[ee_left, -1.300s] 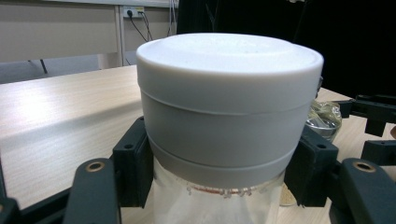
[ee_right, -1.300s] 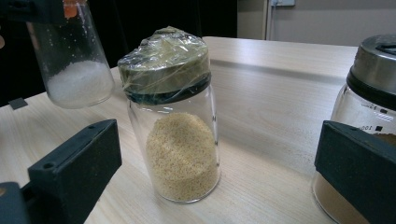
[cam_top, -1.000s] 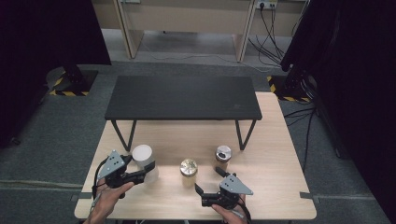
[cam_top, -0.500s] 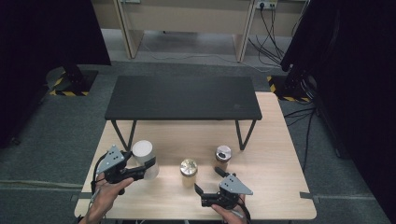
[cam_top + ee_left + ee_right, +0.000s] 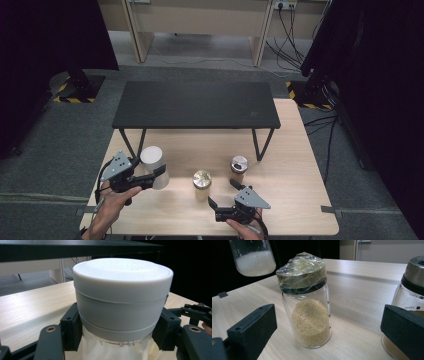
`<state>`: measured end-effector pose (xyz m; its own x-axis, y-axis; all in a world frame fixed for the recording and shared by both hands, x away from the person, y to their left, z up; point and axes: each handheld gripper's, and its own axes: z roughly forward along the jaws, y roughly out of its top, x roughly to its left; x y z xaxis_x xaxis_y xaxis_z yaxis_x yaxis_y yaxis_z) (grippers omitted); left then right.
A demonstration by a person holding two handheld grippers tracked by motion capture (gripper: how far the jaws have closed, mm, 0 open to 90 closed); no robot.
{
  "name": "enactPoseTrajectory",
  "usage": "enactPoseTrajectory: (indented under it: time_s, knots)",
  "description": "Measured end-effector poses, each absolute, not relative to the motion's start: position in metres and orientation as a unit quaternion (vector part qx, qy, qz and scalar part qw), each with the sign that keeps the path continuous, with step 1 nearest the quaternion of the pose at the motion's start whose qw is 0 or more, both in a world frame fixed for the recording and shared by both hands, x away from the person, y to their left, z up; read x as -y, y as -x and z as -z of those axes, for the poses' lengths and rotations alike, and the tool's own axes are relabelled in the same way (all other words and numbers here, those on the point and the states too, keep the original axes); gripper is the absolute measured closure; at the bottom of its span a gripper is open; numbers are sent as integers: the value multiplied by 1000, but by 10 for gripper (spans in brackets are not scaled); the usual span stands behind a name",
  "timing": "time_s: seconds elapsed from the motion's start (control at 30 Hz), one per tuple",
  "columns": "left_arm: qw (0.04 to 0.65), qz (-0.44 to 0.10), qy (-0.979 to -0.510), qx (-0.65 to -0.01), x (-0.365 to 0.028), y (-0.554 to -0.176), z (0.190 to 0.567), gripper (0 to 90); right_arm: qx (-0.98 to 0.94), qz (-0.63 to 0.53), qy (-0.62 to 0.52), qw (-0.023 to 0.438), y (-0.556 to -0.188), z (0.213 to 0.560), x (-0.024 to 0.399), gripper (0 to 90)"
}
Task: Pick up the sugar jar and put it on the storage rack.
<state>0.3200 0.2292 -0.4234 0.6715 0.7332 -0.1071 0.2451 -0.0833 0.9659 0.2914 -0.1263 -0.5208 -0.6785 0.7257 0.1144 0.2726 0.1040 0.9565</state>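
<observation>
Left tool (image 5: 150,176) pinches white-capped jar (image 5: 153,166) just under its cap, pads (image 5: 71,327) pressing both sides; jar is lifted clear of the table (image 5: 295,195), white powder inside. Black shelf (image 5: 195,104) stands beyond it, open table between. Right tool (image 5: 221,199) is spread wide, gripping nothing. Ahead between its jaws: foil-topped jar (image 5: 305,300) of yellow grains, apart from both pads. Steel-lidded jar (image 5: 412,290) of brown powder just beside its right pad.

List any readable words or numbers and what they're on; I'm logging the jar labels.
"100ml", roughly: small print on the glass of the metal-capped jar, too blurred to be sure of.
White-lidded jar: no text.
Film-wrapped jar of yellow grains: no text.
</observation>
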Motion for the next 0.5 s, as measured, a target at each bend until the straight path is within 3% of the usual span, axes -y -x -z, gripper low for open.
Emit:
enactPoseTrajectory:
  time_s: [0.5]
  knots:
    - [585, -211, -701, -349, -229, -332, 407, 353, -717, -571, -348, 198, -292, 521, 125, 8]
